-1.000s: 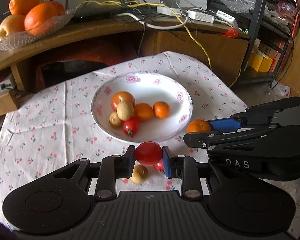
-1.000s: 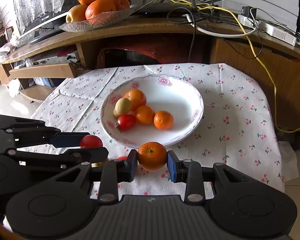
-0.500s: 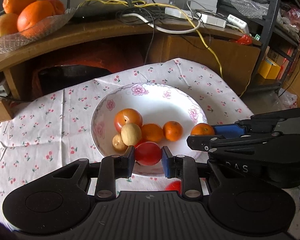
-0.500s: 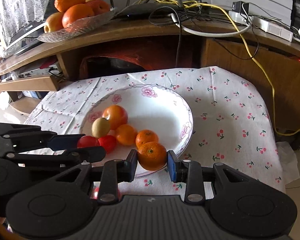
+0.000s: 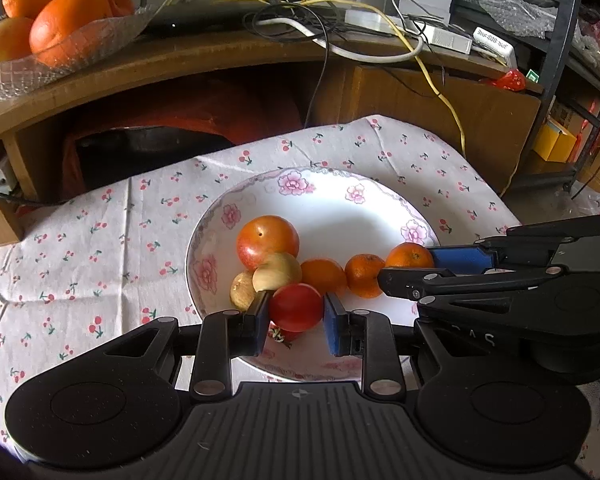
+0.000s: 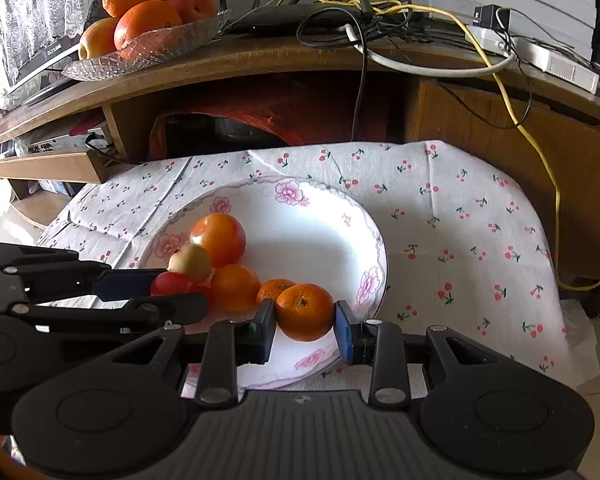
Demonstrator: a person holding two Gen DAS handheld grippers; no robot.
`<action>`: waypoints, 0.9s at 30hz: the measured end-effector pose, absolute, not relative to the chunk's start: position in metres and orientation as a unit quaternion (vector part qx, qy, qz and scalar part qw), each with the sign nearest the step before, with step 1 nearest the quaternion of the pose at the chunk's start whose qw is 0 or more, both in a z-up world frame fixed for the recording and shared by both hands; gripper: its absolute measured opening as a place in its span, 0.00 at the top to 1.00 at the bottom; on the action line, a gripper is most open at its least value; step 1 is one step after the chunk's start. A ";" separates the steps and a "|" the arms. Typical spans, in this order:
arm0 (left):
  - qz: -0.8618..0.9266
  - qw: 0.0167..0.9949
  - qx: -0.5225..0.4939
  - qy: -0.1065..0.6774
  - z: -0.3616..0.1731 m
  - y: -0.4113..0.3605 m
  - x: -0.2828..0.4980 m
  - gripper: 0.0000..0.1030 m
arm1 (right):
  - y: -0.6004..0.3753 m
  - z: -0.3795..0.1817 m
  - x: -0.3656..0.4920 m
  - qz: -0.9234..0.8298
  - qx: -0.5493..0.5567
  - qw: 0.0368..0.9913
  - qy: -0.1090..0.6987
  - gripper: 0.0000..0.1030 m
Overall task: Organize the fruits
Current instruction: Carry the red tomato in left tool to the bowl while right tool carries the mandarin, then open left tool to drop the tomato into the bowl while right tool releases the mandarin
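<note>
Over the near edge of the plate (image 5: 380, 200), the left gripper (image 5: 296, 320) clamps a red tomato (image 5: 296, 306). The right gripper (image 6: 305, 330) grips a mandarin (image 6: 305, 311) (also above the plate's near rim).

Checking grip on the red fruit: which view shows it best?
The left wrist view: the red fruit sits centred between the left gripper pads. The right wrist view shows it side-on, partly hidden by fingers.
</note>
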State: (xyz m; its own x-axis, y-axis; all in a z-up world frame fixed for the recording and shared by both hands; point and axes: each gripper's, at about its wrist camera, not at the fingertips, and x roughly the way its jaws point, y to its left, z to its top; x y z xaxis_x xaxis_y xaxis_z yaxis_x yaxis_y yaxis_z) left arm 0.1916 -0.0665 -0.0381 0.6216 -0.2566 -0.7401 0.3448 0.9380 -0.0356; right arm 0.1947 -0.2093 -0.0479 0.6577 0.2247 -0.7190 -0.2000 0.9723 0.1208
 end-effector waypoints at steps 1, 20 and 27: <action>-0.166 0.900 0.054 0.400 -0.038 -0.067 0.193 0.66 | -0.209 -0.048 0.195 0.116 0.015 0.911 0.396 0.68; -0.154 0.902 0.049 0.401 -0.037 -0.065 0.198 0.57 | -0.211 -0.046 0.201 0.115 0.023 0.912 0.392 0.67; -0.153 0.905 0.045 0.395 -0.032 -0.064 0.196 0.53 | -0.215 -0.042 0.200 0.110 0.034 0.914 0.390 0.66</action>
State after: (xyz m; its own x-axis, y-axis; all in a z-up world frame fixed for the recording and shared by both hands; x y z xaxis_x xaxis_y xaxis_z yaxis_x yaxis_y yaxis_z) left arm 0.1962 -0.0644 -0.0321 0.6409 -0.2411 -0.7288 0.3115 0.9494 -0.0401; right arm 0.2000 -0.2148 -0.0424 0.6718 0.2281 -0.7047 -0.1757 0.9733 0.1475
